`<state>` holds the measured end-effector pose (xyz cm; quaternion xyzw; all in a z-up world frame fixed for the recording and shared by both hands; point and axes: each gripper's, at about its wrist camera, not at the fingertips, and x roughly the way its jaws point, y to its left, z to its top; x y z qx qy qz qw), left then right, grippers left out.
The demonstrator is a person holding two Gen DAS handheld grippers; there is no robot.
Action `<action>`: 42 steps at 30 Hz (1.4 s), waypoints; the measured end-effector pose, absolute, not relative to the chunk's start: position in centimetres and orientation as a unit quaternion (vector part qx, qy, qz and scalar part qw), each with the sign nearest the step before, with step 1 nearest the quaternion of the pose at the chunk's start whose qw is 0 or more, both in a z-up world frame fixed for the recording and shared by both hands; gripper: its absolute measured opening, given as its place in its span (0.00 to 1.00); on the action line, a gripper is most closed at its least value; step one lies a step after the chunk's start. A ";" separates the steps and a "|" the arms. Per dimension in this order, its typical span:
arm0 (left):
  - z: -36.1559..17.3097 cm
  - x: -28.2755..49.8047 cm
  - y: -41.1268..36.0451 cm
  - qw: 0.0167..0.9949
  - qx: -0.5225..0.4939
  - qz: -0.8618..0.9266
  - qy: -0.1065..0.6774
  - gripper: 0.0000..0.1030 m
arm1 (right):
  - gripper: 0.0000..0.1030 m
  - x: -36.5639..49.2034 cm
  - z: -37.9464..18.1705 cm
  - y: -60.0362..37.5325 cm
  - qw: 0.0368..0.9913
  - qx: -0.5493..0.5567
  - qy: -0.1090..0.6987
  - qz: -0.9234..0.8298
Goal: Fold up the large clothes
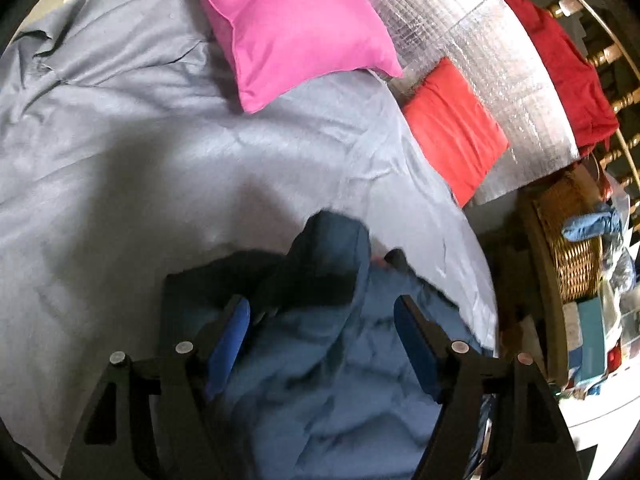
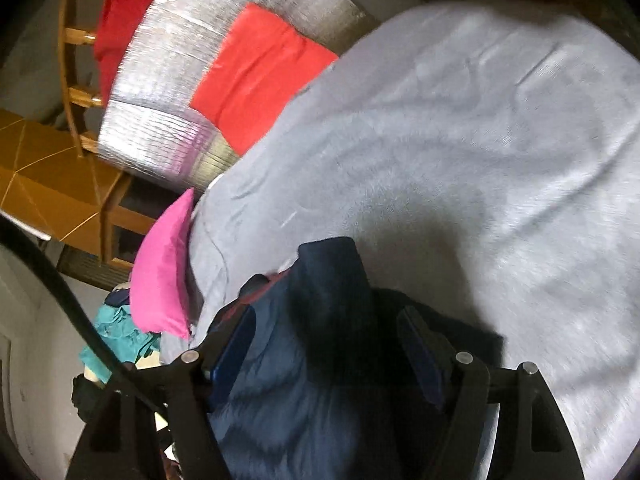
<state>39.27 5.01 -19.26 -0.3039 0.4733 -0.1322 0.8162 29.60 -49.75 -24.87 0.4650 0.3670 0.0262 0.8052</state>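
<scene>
— While the grey sheet [image 1: 120, 152] covers the bed, where's the blue garment [image 1: 320, 360]?
— Bunched directly under both tongs, running away from them; neither is nearer. Left gripper [image 1: 322, 316] and right gripper [image 2: 326, 324] stand spread, pinching nothing.
— Counts?
— One garment, one pink pillow [image 1: 296, 28].
</scene>
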 end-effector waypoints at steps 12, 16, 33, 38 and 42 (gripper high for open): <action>-20.9 41.8 2.1 0.836 -0.233 -0.120 0.481 0.24 | 0.21 32.0 -23.2 -46.3 0.864 0.359 0.352 0.006; -20.4 42.1 1.9 0.851 -0.219 -0.104 0.466 0.25 | 0.21 31.7 -21.9 -45.7 0.884 0.336 0.324 -0.009; -15.9 36.4 2.9 0.888 -0.201 -0.070 0.407 0.69 | 0.66 26.1 -22.6 -47.0 0.867 0.389 0.309 -0.017; -16.5 33.2 -0.5 0.888 -0.124 -0.096 0.432 0.70 | 0.46 24.7 -21.5 -43.1 0.884 0.340 0.320 0.022; -17.4 30.0 -1.7 0.890 -0.079 -0.094 0.439 0.70 | 0.43 22.9 -21.5 -39.7 0.891 0.304 0.337 0.034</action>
